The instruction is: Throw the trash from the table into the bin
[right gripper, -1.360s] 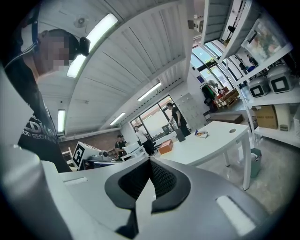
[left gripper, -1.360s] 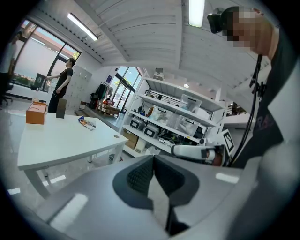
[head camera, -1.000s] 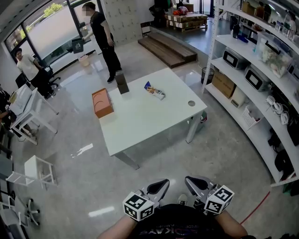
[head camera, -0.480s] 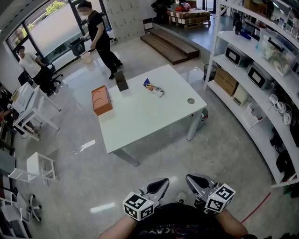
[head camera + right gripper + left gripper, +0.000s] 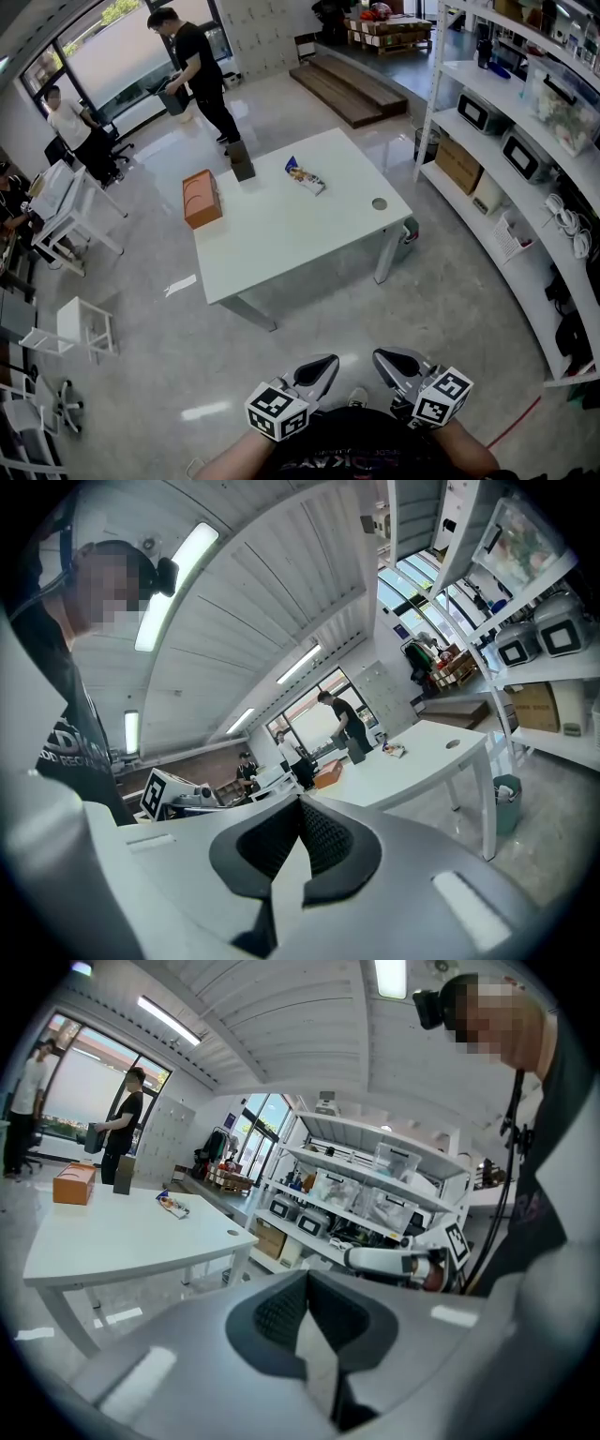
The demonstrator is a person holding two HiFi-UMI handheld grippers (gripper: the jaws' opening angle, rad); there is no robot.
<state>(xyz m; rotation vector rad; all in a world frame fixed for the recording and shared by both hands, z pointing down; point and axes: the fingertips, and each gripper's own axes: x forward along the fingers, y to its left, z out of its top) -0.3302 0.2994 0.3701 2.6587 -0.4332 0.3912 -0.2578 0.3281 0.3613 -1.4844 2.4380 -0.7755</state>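
- Wrapper (image 5: 307, 177) lies on the counter (image 5: 281, 246), at twelve o'clock from its middle.
- Probably light, crinkly and slippery; pinch a crumpled end.
- Jaws together and empty, left gripper (image 5: 328, 364) and right gripper (image 5: 382, 359) hang at six o'clock, well apart from it.

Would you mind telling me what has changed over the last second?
The person in black beyond the table has shifted stance and is now mid-stride, holding a dark container. The left gripper and right gripper stay shut and empty; the orange box, dark box and snack wrapper have not moved.
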